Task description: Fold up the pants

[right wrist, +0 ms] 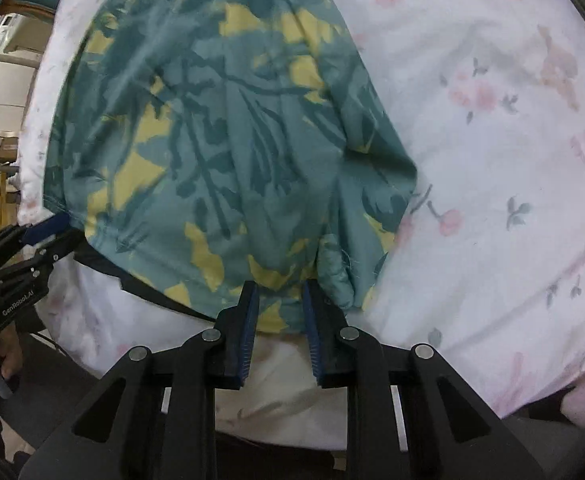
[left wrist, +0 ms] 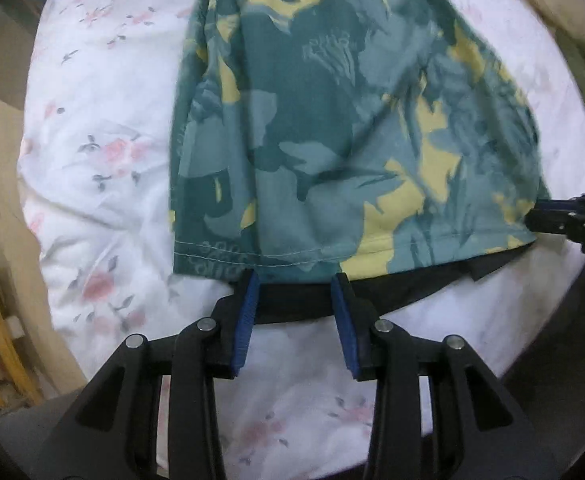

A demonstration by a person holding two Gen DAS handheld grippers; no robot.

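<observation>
Both claws, left claw (left wrist: 295, 280) and right claw (right wrist: 280, 290), seemingly spread (tips hidden), meet the pants (left wrist: 332, 128) hem.

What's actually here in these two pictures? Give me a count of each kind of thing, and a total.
Patterned teal and yellow pants: 1
Black garment edge showing under the pants: 1
White floral bedsheet: 1
Handheld grippers: 2, the left gripper and the right gripper, both open at the pants' near edge
Total: 5

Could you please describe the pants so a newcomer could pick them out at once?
A white floral sheet covers the bed. On it lie the pants, their near hem by both open grippers. They alone carry a teal and yellow leaf print.
</observation>
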